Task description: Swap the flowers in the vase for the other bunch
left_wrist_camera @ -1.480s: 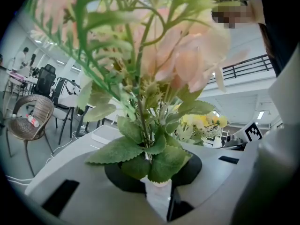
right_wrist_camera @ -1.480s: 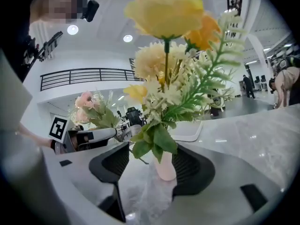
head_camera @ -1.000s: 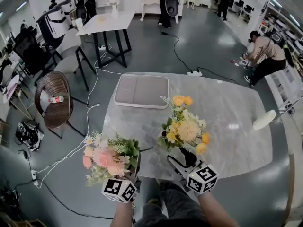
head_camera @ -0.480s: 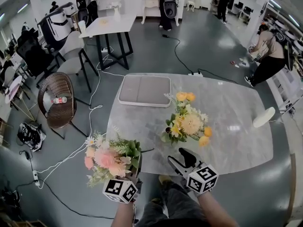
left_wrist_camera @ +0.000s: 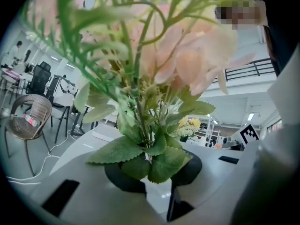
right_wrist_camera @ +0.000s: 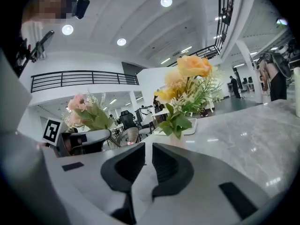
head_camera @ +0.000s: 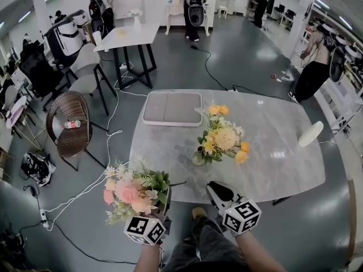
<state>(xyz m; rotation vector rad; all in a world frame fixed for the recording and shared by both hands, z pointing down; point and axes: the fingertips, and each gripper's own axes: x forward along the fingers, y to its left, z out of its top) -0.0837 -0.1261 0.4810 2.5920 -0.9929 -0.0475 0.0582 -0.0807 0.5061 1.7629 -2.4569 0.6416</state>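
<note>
On the marble counter (head_camera: 283, 152) the yellow and orange bunch (head_camera: 224, 140) stands upright with its stems down in a small pale vase (head_camera: 198, 159), and nothing is touching it. The right tongs (head_camera: 218, 191) hang off the counter's near edge, well apart from that bunch; their jaws have just been closing and now sit nearly together with nothing between them. The left tongs (left_wrist_camera: 152, 175) are clamped on the stems of the pink bunch (head_camera: 129, 191), just under its lowest leaves, and hold it upright in the air beside the counter's near left corner, over the floor. Judging from this, the swap itself looks done: one bunch is out of the vase and in the tongs, the other is seated in it. What seems left is only to lay the pink bunch down somewhere on the counter and let go of it, and perhaps to check that the yellow stems sit steady.
</note>
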